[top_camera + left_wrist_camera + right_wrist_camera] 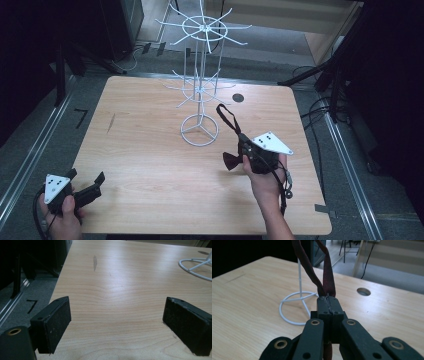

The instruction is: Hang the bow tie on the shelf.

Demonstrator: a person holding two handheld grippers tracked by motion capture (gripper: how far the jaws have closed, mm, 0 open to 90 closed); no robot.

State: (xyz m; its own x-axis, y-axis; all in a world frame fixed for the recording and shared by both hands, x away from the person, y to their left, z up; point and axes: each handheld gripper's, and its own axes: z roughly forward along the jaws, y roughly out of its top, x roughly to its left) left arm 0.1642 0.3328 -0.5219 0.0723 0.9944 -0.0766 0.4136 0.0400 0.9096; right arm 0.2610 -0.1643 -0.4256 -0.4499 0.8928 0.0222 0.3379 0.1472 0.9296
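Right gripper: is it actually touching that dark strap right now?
Touching. In the right gripper view, the right gripper has its jaws shut on the dark strap, whose two runs rise straight out from between them.

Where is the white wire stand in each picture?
High view: the white wire stand rises at the table's far middle, its ring base ahead of the right gripper.
Left gripper view: its ring base curves in at the upper right corner.
Right gripper view: pole and ring base, left of centre.
Shared landmark: the ring base.
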